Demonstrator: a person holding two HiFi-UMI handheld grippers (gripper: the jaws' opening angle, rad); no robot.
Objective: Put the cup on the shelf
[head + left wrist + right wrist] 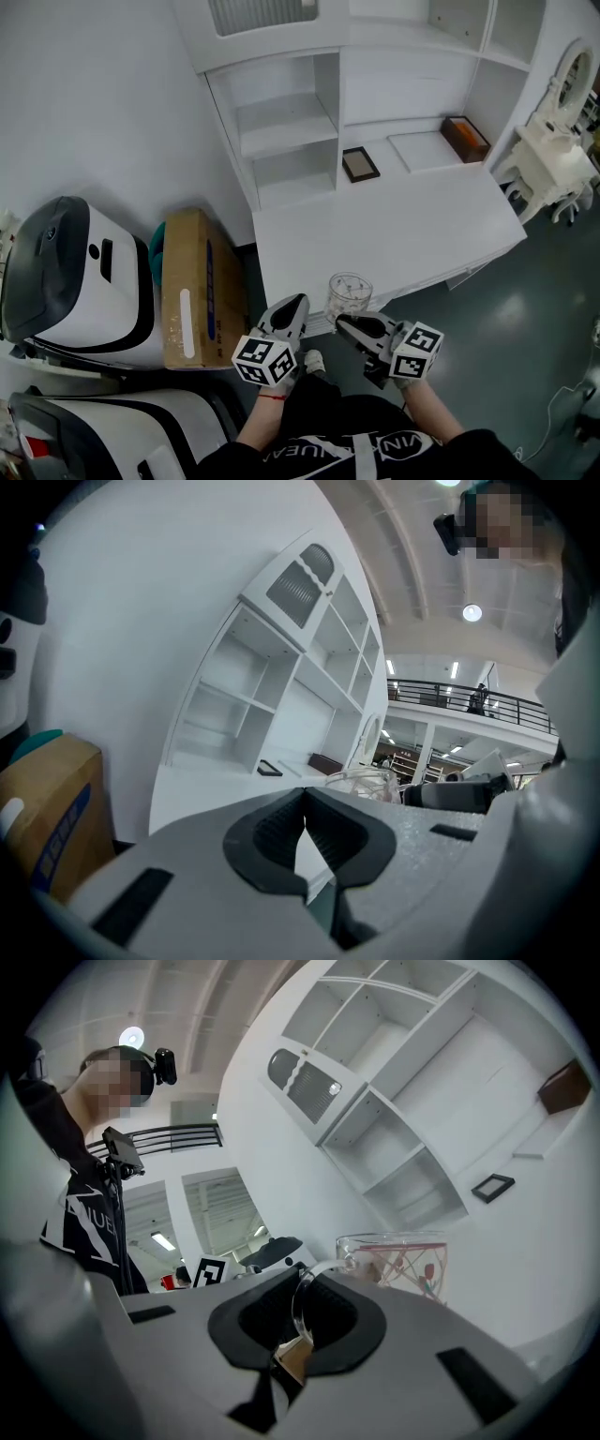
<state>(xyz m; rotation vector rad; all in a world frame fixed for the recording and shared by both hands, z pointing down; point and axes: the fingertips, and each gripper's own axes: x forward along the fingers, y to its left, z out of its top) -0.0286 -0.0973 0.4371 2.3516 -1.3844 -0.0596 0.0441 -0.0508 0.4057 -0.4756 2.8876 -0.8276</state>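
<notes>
A clear glass cup (pixel 349 292) with a red flower print stands at the front edge of the white desk (pixel 394 234). My right gripper (pixel 352 325) is shut on the cup's handle; in the right gripper view the thin glass handle sits between the dark pads (pixel 328 1321), with the cup (pixel 398 1265) just beyond. My left gripper (pixel 291 309) hovers just left of the cup, shut on nothing, its pads (pixel 272 836) meeting. The cup's rim (pixel 366 782) shows to its right. The white shelf unit (pixel 286 122) rises at the back of the desk, and its open compartments hold nothing.
A dark picture frame (pixel 360 164) and a brown box (pixel 466 138) lie at the back of the desk. A cardboard box (pixel 192 286) and white machines (pixel 75 281) stand to the left. A white dressing table (pixel 553 159) stands at the right.
</notes>
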